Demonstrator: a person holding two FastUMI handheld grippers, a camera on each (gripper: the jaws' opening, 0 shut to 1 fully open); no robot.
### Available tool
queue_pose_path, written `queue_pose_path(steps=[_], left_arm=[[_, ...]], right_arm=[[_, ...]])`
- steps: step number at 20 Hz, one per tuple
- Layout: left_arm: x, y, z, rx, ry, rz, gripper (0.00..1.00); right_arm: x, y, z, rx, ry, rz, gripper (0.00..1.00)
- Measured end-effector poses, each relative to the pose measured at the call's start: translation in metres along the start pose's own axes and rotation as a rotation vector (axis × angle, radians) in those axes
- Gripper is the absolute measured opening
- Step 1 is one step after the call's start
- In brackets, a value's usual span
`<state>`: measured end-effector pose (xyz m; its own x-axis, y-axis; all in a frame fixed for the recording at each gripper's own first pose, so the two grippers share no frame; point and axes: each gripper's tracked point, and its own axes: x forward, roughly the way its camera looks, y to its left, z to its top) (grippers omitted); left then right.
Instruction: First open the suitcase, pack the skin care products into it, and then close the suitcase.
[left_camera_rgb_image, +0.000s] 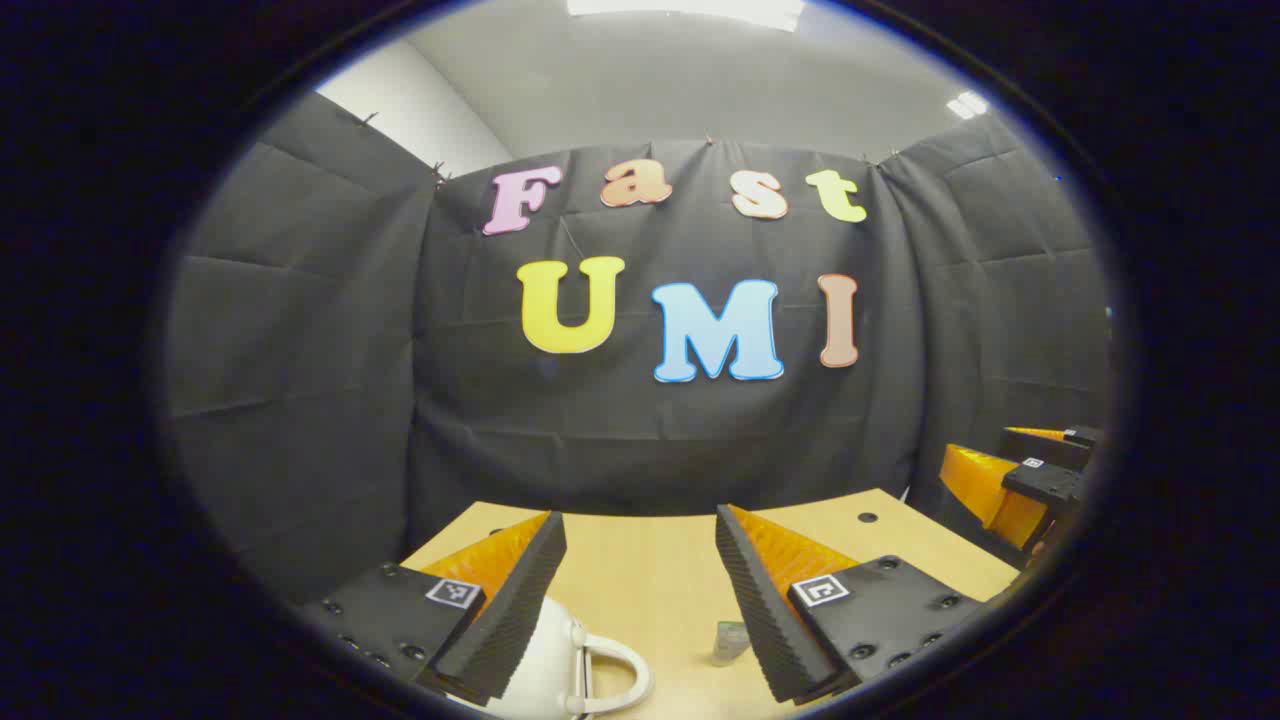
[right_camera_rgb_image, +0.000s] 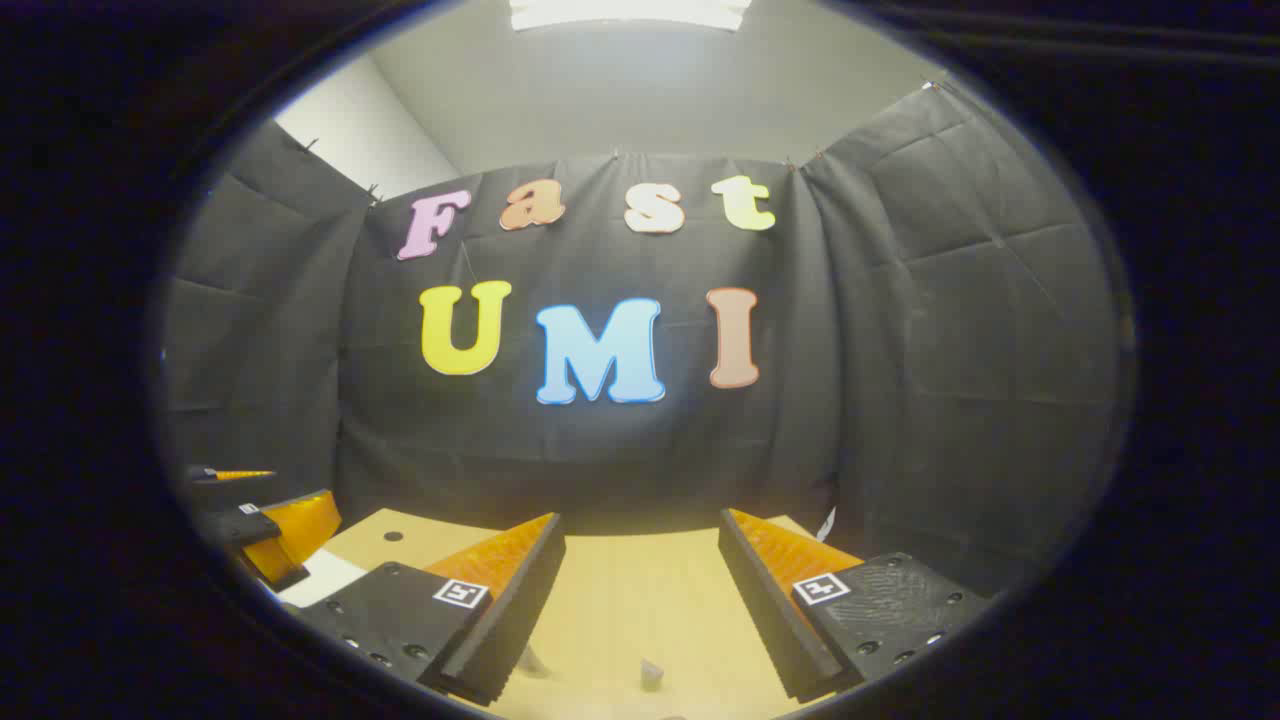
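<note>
Suitcase (left_camera_rgb_image: 545, 665): white hard shell with a loop handle, at the bottom of the left gripper view, partly under the left gripper's (left_camera_rgb_image: 640, 560) left finger. Probably rigid, smooth and slippery; I'd take it by the handle or lid edge, not the curved shell (latch side hidden, can't tell how it opens). Small clear bottle (left_camera_rgb_image: 730, 640) stands near the suitcase, beside the right finger; looks light and tippy, so pinch it mid-body. Right gripper (right_camera_rgb_image: 640, 560) has a small item (right_camera_rgb_image: 651, 673) low between its fingers, too small to identify. Both claws are spread wide, holding nothing. Wooden table (left_camera_rgb_image: 660, 570) is otherwise bare ahead; nothing blocks the approach.
</note>
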<state>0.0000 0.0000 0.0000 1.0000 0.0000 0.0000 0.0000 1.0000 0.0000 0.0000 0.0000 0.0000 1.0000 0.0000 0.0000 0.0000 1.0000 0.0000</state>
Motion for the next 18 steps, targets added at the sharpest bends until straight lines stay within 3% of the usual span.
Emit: queue_pose_path(steps=[9, 18], left_arm=[[0.021, -0.023, -0.054, 0.082, 0.133, -0.048, 0.97], [0.034, -0.005, -0.196, 0.079, 0.503, 0.016, 0.97]], right_arm=[[0.004, -0.012, -0.018, -0.022, 0.064, -0.041, 0.94], [-0.003, -0.027, -0.044, -0.052, 0.144, -0.055, 0.94]])
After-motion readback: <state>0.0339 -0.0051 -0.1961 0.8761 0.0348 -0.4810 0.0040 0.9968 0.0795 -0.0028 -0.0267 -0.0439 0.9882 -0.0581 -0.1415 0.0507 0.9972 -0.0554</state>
